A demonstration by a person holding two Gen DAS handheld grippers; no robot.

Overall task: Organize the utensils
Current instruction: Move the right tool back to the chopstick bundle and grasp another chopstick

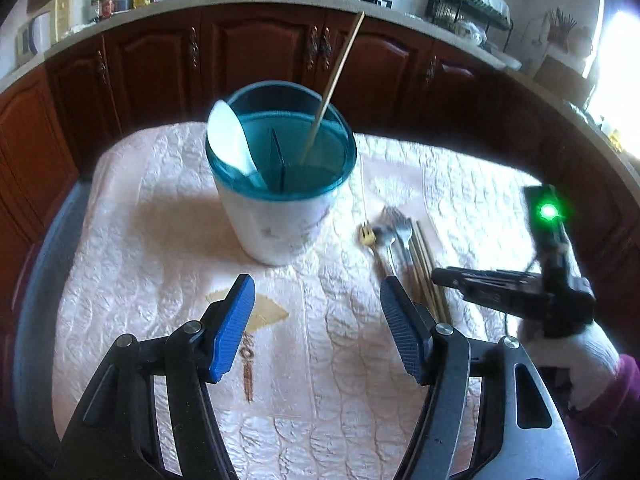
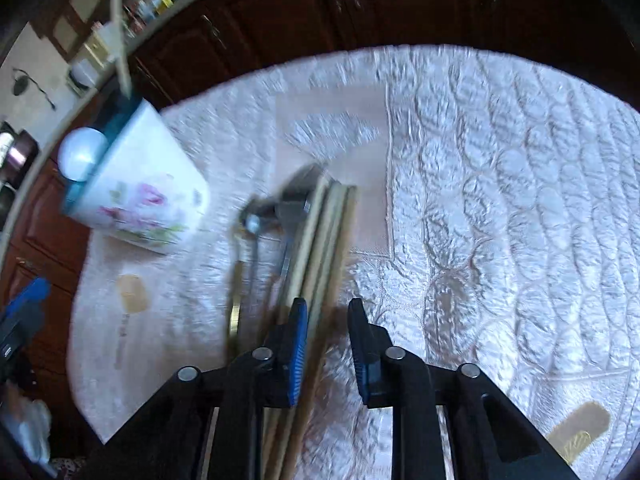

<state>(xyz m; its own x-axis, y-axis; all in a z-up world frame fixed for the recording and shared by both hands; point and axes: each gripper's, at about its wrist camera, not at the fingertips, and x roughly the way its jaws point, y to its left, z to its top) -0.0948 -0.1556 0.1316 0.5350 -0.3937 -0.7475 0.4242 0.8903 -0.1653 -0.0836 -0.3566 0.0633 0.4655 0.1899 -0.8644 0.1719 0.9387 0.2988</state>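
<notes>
Left gripper (image 1: 316, 320) hovers with jaws spread wide, empty, above the quilted cloth (image 1: 160, 240). The holder (image 1: 280, 184) stands ahead, already containing a white spoon (image 1: 230, 136) and one chopstick (image 1: 336, 80). Right of it lie forks (image 1: 394, 236) and chopsticks (image 2: 324, 248). Right gripper (image 2: 327, 344), jaws part-open, straddles the chopstick ends. Step judged: picking chopsticks; next requires closing squarely on them.

Bright daylight glare upper right, fisheye-curved edges, right wrist view motion-blurred
</notes>
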